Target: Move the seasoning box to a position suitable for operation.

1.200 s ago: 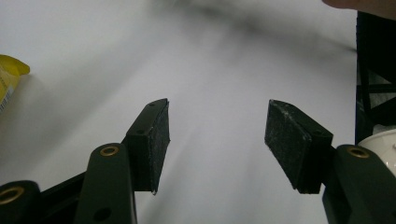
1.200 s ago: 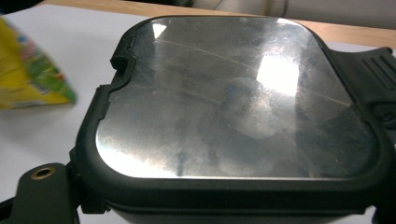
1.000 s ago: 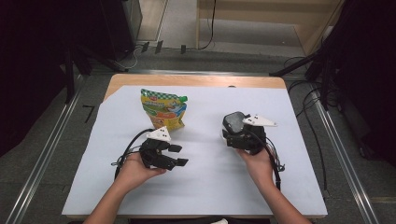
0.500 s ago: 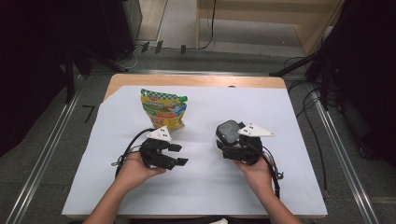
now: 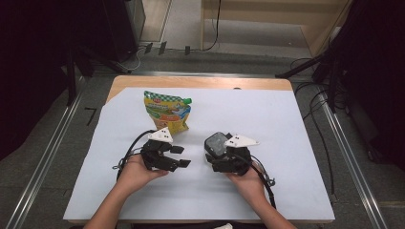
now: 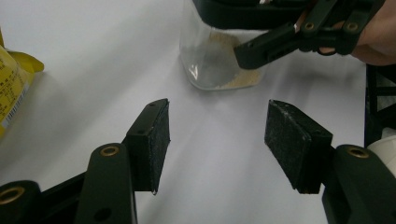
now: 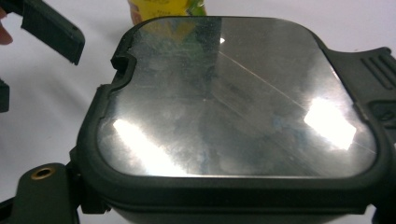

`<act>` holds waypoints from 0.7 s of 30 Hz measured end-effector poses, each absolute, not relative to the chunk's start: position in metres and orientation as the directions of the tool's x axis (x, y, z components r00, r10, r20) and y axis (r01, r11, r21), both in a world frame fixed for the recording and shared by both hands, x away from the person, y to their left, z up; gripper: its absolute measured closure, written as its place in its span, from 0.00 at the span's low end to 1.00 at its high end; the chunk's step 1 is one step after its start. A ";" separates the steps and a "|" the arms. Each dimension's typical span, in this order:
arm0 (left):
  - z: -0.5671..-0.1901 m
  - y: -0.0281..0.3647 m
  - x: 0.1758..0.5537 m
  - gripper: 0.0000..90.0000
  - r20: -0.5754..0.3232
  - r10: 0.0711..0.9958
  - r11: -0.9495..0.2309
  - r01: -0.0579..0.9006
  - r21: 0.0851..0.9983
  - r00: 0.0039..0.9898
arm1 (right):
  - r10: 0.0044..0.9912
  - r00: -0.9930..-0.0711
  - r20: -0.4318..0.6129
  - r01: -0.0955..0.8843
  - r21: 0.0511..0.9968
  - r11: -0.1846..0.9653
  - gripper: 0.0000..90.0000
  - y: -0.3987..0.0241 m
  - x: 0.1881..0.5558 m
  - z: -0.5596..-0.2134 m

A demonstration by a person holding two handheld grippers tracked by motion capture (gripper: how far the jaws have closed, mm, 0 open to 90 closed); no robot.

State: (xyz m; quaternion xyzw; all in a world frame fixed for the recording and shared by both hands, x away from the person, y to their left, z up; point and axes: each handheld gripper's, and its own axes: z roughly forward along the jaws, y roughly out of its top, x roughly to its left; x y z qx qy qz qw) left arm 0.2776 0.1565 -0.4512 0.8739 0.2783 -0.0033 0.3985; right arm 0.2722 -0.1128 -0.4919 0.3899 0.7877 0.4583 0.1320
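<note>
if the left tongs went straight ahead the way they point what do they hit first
Most likely the clear container with pale powder at its bottom, held by the right tongs. It stands ahead of the open left tongs, with bare white table cover between. Depth is hard to judge.

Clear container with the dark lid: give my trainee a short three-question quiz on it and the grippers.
1. True or false: the left gripper is shut on the clear container.
2. What lies inside the container? A) pale powder B) blue beads C) water
3. Which gripper holds the container by its dark lid?

Key: 1 false, its jaws stand open and apart from it. 2 A. 3 the right gripper.
</note>
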 end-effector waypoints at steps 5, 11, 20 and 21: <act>-0.451 0.156 0.277 0.46 -0.225 0.481 -0.530 0.486 0.695 0.847 | 0.726 -0.671 0.150 0.495 0.820 0.288 0.18 -0.105 0.270 -0.497; -0.452 0.155 0.277 0.46 -0.225 0.482 -0.534 0.487 0.691 0.847 | 0.724 -0.676 0.134 0.480 0.826 0.296 0.18 -0.102 0.267 -0.499; -0.451 0.155 0.277 0.46 -0.223 0.480 -0.535 0.485 0.692 0.848 | 0.731 -0.674 0.105 0.459 0.835 0.304 0.17 -0.101 0.261 -0.503; -0.451 0.155 0.277 0.46 -0.224 0.481 -0.535 0.486 0.691 0.847 | 0.731 -0.675 0.102 0.457 0.835 0.306 0.17 -0.101 0.260 -0.503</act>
